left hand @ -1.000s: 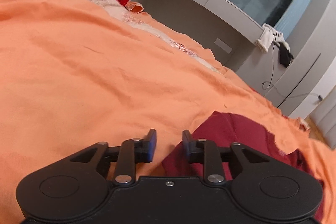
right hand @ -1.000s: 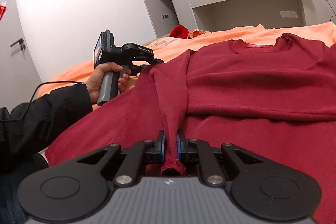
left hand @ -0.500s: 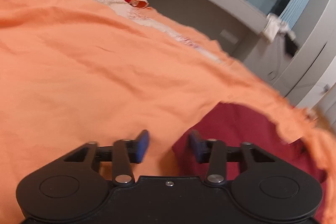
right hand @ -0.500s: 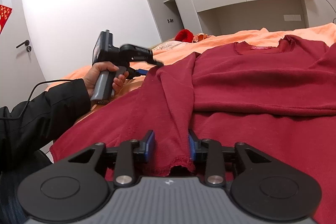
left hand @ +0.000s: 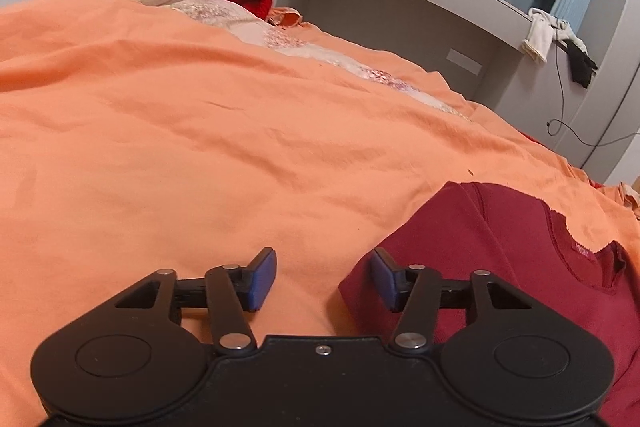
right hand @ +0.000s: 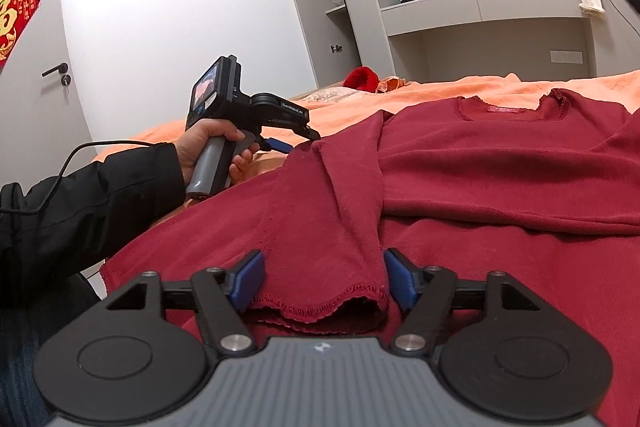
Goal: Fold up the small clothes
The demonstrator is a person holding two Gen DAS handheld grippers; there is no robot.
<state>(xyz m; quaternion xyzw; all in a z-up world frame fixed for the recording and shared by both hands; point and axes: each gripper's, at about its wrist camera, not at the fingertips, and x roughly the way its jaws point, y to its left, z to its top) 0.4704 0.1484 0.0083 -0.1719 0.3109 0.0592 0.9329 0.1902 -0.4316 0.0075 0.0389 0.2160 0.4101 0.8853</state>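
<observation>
My right gripper (right hand: 324,279) is spread wide, its blue pads either side of the sleeve cuff (right hand: 320,303) of the dark red sweater (right hand: 500,179) on the orange bedspread (left hand: 200,147). My left gripper (left hand: 322,279) gapes too (holding nothing), at the sweater's shoulder edge.

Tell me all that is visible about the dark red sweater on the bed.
The dark red sweater looks like a soft knit, lying flat on the orange bedspread, neckline away from the right gripper. One sleeve is folded over the body, its hemmed cuff between the open fingers. A pink label sits inside the collar.
</observation>
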